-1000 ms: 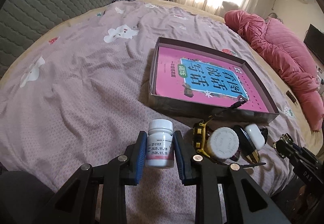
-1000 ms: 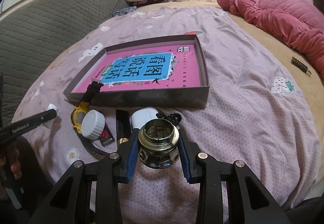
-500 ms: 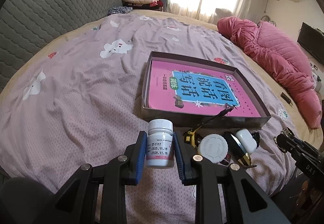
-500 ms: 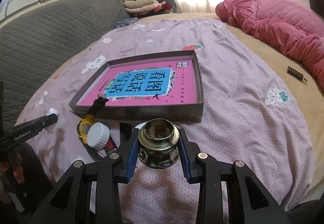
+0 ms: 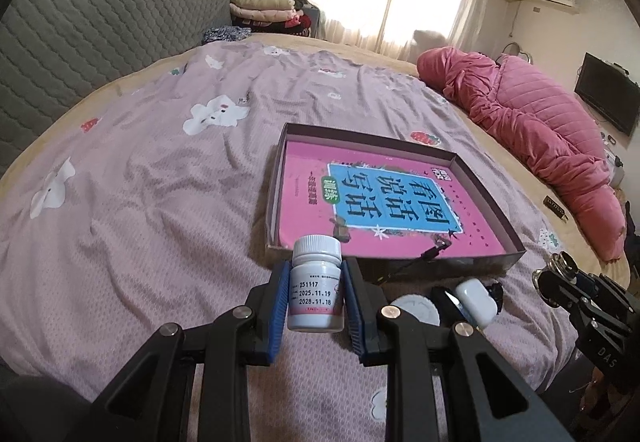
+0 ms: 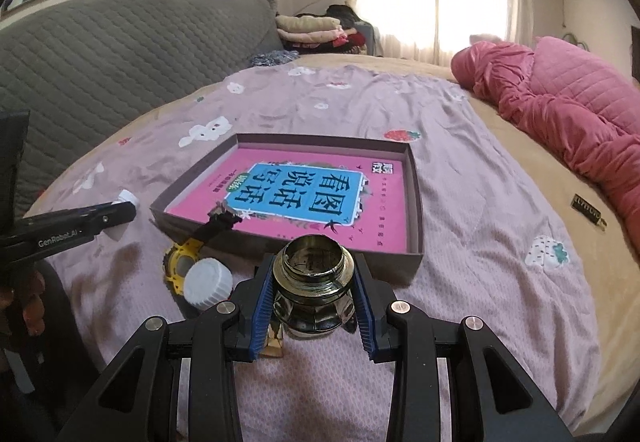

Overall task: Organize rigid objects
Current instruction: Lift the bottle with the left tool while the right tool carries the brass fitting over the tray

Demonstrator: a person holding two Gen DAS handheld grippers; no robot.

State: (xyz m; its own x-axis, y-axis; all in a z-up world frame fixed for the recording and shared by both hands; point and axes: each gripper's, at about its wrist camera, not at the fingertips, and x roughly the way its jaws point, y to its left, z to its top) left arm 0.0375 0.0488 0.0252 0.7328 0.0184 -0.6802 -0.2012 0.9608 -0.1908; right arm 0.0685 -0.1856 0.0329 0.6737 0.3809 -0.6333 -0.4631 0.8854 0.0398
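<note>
holding: left claw (image 5: 316,300) clenched on upright white pill bottle (image 5: 316,294); right claw (image 6: 313,296) clenched on open glass jar (image 6: 313,290). both above bed (image 5: 140,202), just before box (image 6: 414,202) with pink book (image 6: 320,198).

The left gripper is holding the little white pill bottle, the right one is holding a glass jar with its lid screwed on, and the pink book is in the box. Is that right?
Almost. The glass jar in the right gripper has no lid: the right wrist view looks straight into its open mouth. The rest holds: the left gripper grips the white pill bottle, and the pink book lies in the box.
</note>
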